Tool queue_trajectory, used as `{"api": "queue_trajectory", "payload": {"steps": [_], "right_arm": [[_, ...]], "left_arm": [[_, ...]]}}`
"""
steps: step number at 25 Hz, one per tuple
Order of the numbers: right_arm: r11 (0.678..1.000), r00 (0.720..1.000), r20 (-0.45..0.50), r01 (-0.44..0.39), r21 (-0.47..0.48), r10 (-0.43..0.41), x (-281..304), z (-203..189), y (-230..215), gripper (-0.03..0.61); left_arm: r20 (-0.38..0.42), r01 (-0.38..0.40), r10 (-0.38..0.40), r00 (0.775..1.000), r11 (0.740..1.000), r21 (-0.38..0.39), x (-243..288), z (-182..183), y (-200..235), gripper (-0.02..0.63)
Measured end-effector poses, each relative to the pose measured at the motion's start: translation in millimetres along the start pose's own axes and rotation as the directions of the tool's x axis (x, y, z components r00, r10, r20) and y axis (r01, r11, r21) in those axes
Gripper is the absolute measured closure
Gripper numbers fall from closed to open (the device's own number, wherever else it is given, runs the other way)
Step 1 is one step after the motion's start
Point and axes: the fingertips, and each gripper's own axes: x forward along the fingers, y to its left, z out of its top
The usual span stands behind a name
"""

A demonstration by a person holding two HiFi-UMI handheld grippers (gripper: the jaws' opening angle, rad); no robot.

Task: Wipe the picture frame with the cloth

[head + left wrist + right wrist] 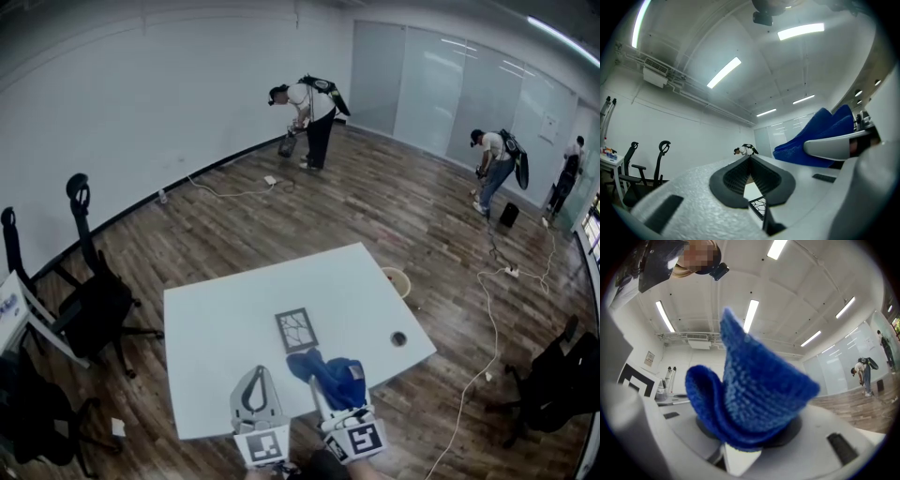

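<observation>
Where the white rectangular tabletop [211, 328] meets its near edge, both grippers sit side by side over it. Left gripper [257, 372]: jaws pinched together at the tips, nothing between them, only a loop-shaped gap behind the tips. Right gripper [336, 398]: clamped on a blue knitted cloth [330, 371], which bunches over the jaws and folds forward past them; in the right gripper view it fills the jaw gap.

A small dark grey rectangular picture frame [296, 329] with a pale cracked-line pattern lies flat near the middle of the tabletop, a bit toward the near edge, just beyond the cloth's front tip. Whether cloth and frame touch can't be told. The left gripper view catches a corner of the frame through its jaw loop, with the cloth off to its right.

A round dark cable hole [398, 338] sits near the tabletop's right corner. A beige round object [397, 280] is on the floor just past the far right edge. Black office chairs [94, 305] stand off the left edge.

Far across the wood-plank floor [375, 206] are three people with backpacks: one [307, 111] by the white wall, two by the glass partition.
</observation>
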Motion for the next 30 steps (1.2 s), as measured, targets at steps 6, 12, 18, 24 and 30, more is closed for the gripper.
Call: {"api": "queue_trajectory", "payload": {"steps": [6,12,18,24,30], "right_arm": [[0.999,0.999,-0.025,-0.020,0.037,0.021,50,-28,-36,0.422],[0.995,0.992,-0.108,-0.064,0.074,0.072,138,-68,-94,0.422],[0.991,0.976,-0.194,-0.081,0.108,0.101,198,-100,-133,0.422],[0.988,0.956,-0.249,-0.145,0.055,0.154,234,-140,-118,0.422],[0.990,0.922,-0.365,-0.142,-0.005,0.131,260,-193,-95,0.422]], "left_arm": [[-0.058,-0.022,0.025,0.998,0.999,0.043,52,-29,5,0.611],[-0.140,-0.118,0.121,0.983,0.993,0.030,140,-72,22,0.611],[-0.225,-0.181,0.184,0.957,0.983,0.032,186,-110,38,0.611],[-0.261,-0.200,0.203,0.944,0.979,0.037,207,-127,61,0.611],[-0.283,-0.153,0.156,0.946,0.988,0.030,222,-136,81,0.611]]}}
